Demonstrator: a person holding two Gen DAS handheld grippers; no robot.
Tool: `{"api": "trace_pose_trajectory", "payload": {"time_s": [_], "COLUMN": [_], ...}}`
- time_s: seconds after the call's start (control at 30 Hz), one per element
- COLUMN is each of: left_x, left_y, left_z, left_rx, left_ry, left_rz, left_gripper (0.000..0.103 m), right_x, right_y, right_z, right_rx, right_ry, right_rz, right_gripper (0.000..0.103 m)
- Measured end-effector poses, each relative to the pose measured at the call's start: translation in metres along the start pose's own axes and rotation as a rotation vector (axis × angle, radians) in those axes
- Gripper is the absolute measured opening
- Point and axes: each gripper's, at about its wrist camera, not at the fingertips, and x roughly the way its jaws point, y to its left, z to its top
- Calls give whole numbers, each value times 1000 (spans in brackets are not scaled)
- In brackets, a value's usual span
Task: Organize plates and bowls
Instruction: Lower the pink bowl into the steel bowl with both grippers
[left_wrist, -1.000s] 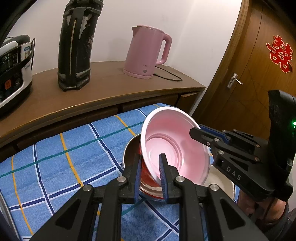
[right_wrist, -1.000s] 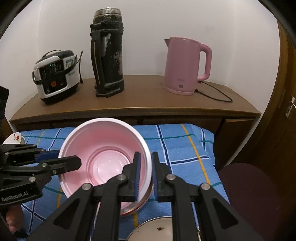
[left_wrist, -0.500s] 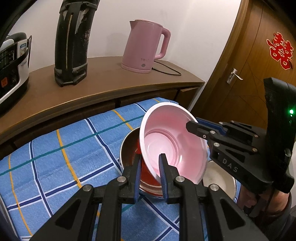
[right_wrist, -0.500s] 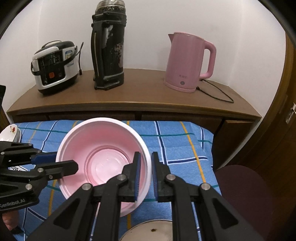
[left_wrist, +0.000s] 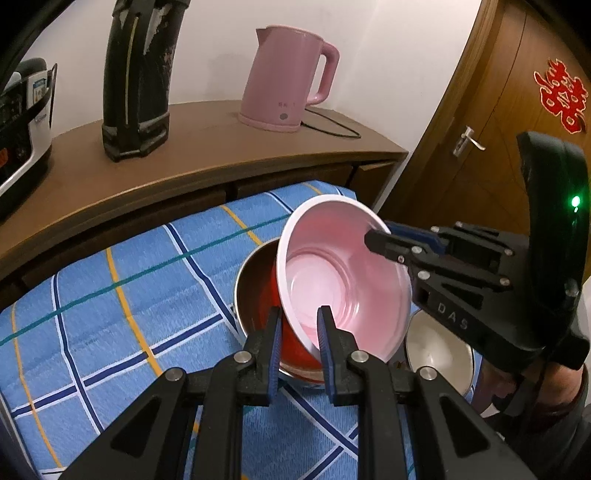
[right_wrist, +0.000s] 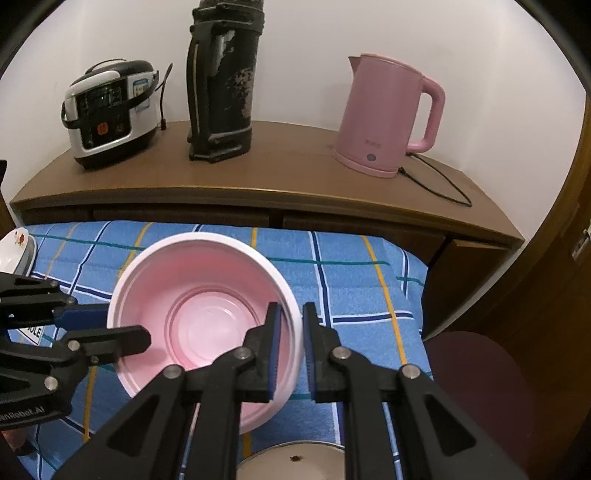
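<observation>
The round pink plastic bowl with a white rim and red outer wall (left_wrist: 343, 280) was held tilted above the blue checked cloth (left_wrist: 122, 295) that covered the table, gripped on opposite sides of its rim by both tools. The left gripper (left_wrist: 298, 325) was clamped on the near rim, one blue-padded finger outside the red wall and the other inside the pink hollow. The right gripper (right_wrist: 291, 325) was likewise closed on the rim at the bowl's other side, one pad inside and one outside. In the left wrist view the bowl leaned over a round stainless steel bowl (left_wrist: 255, 288) that stood on the cloth near its far right corner; whether the two touched could not be told. A second steel bowl with a pale inside (left_wrist: 439, 350) stood just beside it, toward the cloth's right edge, partly behind the right gripper. At the cloth's far left edge, in the right wrist view, lay a white dish with a red flower print (right_wrist: 18, 247), only partly seen. Behind the table ran a brown wooden sideboard (right_wrist: 288, 177) carrying a white and black rice cooker (right_wrist: 110, 114), a tall black worn thermos (right_wrist: 221, 85) and a pink electric kettle (right_wrist: 388, 114) with its black cord. A brown wooden door (left_wrist: 509, 110) stood at the right
</observation>
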Motion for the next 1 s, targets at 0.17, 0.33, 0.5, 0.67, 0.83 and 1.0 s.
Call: {"api": "trace_pose_trajectory", "payload": {"time_s": [0.17,0.33,0.5,0.67,0.83,1.0], "left_x": [3,3,3,4,3,3], "left_y": [-2,-1,1,2,2,4], "left_z": [-3,-3,-3,-3,-3,-3], "left_rx": [12,9,0,-8,-10,-12], "left_ry": [25,36,46,54,55,53], "left_rz": [6,1,-11,-19,-23,-28], "left_gripper": [21,21,23,23,24,25], "right_x": [5,8,14,17,20,25], "right_y": [2,2,2,4,6,7], "right_z": [2,4,4,5,6,6], "right_rx": [-24,-34,-38,-48,-63,-74], "right_ry": [20,35,54,66,79,94], "right_rz": [4,15,27,26,21,24], "right_gripper": [12,12,13,13,14,14]}}
